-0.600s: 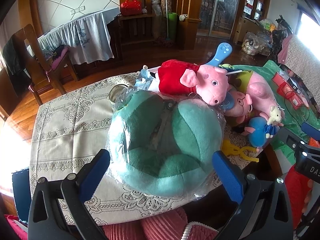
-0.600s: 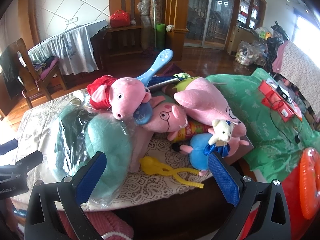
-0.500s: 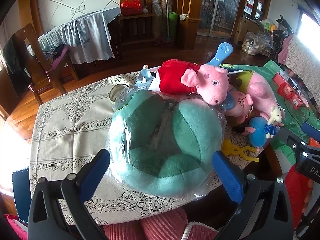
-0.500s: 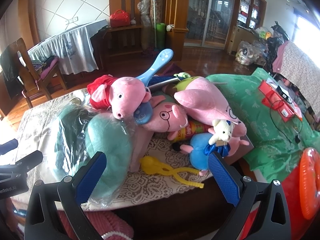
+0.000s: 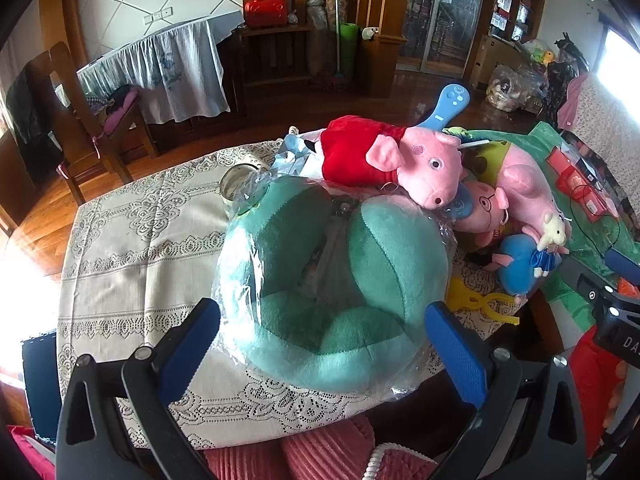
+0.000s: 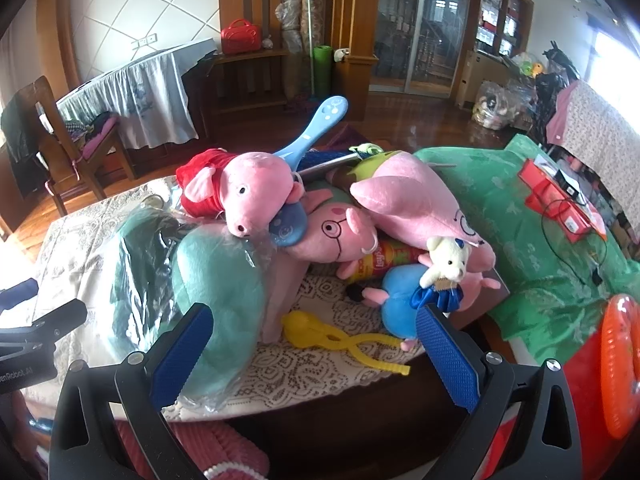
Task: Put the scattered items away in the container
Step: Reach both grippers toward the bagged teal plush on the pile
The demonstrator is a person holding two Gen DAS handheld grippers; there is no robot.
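Both grippers — left [image 5: 322,344], right [image 6: 314,348] — gape wide, empty; plastic wrap blurs the green cushion [image 5: 332,280].

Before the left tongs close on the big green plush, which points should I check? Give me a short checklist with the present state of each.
1. Left tongs open: ok, both jaws are spread wide.
2. Green plush in plastic wrap lies between the jaws: ok, it is centred ahead, not yet touched.
3. Nothing resting on it: not ok, the pig in the red dress lies across its far edge and may slide off.
4. Right tongs out of the way: ok, open and empty, pointed at the yellow plastic toy.
5. Container ready to receive: cannot tell, none is plainly visible in either view.
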